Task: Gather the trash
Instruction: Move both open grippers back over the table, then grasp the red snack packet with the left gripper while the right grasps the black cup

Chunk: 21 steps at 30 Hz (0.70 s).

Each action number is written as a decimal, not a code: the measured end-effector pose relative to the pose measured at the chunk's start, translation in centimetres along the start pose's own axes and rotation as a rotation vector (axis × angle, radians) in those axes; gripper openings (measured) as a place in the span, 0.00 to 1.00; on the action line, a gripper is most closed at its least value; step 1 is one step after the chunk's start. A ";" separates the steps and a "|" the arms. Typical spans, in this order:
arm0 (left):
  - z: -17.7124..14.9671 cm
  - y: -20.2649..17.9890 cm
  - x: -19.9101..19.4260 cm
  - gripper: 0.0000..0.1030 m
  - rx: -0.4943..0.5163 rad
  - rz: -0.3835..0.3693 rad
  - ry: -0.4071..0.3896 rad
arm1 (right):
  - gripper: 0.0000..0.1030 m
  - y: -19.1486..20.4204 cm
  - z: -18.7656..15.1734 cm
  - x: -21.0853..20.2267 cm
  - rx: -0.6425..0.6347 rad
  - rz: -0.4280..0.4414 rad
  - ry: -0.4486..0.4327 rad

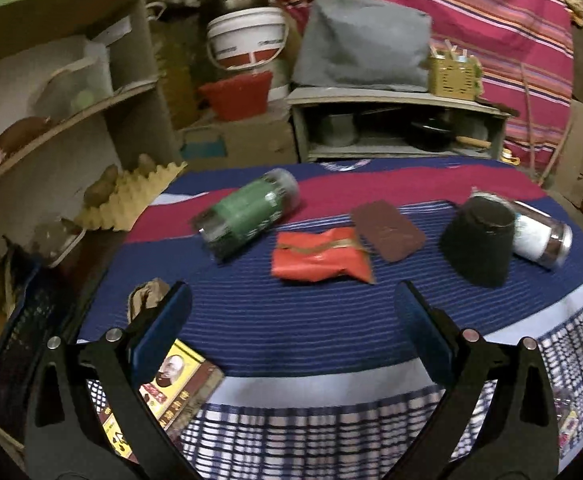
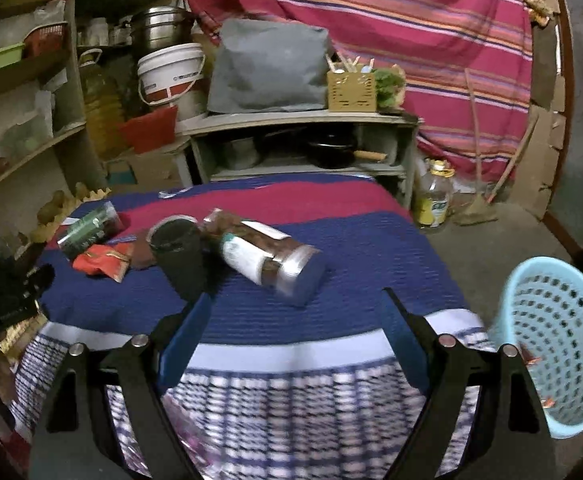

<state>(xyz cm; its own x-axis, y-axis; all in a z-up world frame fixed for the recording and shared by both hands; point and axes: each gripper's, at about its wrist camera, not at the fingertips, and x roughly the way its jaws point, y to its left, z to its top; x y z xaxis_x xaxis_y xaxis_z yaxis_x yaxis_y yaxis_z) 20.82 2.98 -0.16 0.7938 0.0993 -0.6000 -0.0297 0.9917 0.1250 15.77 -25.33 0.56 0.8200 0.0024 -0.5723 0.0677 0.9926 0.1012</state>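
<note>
Both empty: left gripper [image 1: 293,326] and right gripper [image 2: 295,332] gaping wide, lined up on red wrapper [image 1: 321,255] and jar [image 2: 269,258], light-blue basket [image 2: 555,344] handy alongside.

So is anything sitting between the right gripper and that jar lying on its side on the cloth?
Nothing visible. The right gripper is open and empty, and only bare blue cloth lies between its fingertips and the jar. The black cup stands beside the jar, to its left.

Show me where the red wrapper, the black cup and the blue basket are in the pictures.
red wrapper [image 1: 321,258], left wrist view, middle of its crumpled face.
black cup [image 1: 477,242], left wrist view, its dark side wall.
blue basket [image 2: 551,344], right wrist view, its perforated inner wall.
</note>
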 end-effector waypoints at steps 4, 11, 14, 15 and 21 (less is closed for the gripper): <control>-0.1 1.0 2.0 0.95 -0.033 -0.009 0.026 | 0.81 2.9 0.6 2.4 -0.030 -0.001 0.023; 0.9 0.1 6.1 0.94 -0.055 -0.043 0.089 | 0.81 4.0 0.9 5.3 0.017 0.012 0.045; 1.8 -1.0 7.5 0.94 -0.006 -0.026 0.076 | 0.81 4.0 0.0 6.5 -0.011 -0.007 0.075; 2.1 -1.4 8.1 0.94 0.002 -0.022 0.080 | 0.81 3.9 -0.1 7.0 -0.023 -0.012 0.093; 1.8 -2.4 12.7 0.92 0.014 -0.040 0.202 | 0.81 3.5 0.1 7.3 -0.045 -0.011 0.089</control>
<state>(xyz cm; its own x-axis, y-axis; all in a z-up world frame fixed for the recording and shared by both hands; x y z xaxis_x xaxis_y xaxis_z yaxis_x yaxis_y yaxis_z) 32.08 1.69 -6.68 0.6559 0.0756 -0.7511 0.0087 0.9942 0.1076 22.06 -21.81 -3.17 0.7657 0.0001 -0.6432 0.0490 0.9971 0.0585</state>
